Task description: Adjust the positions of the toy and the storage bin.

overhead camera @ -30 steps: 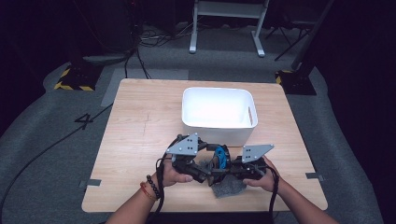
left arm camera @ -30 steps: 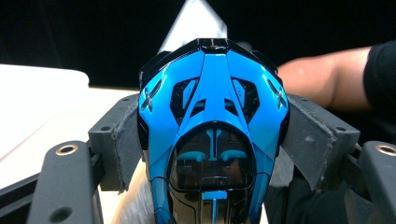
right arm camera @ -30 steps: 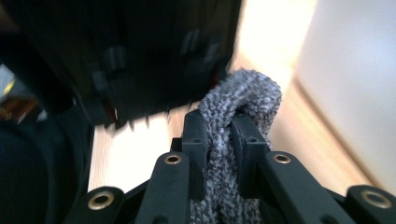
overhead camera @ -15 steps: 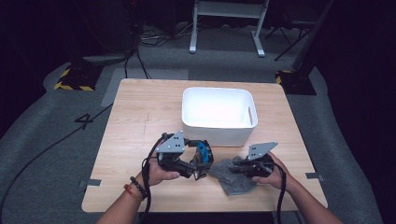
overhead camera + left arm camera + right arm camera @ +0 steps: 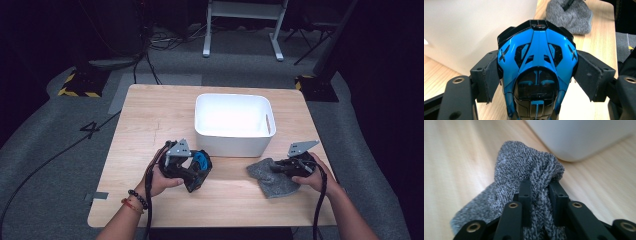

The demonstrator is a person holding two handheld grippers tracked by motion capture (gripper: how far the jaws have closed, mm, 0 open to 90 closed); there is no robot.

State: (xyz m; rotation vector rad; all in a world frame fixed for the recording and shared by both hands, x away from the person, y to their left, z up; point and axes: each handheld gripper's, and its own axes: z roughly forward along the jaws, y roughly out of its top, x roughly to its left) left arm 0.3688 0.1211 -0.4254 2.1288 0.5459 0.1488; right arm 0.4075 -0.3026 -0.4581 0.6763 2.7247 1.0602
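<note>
The left gripper [image 5: 192,172], held low in a hand, clamps a blue-and-black toy car [image 5: 537,67] between its pads; just beyond it stands the white bin [image 5: 232,122]; the right gripper [image 5: 285,167] pinches a bunched grey cloth [image 5: 524,185] lying on the wooden table [image 5: 150,115]; grey floor around.

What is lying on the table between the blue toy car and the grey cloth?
Nothing: in the high view, only bare wood of the table separates the blue toy car from the grey cloth.

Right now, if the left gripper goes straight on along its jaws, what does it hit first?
Probably the white plastic tub: the left gripper, clamping a blue-and-black toy, faces its side wall. Depth is unclear.
</note>
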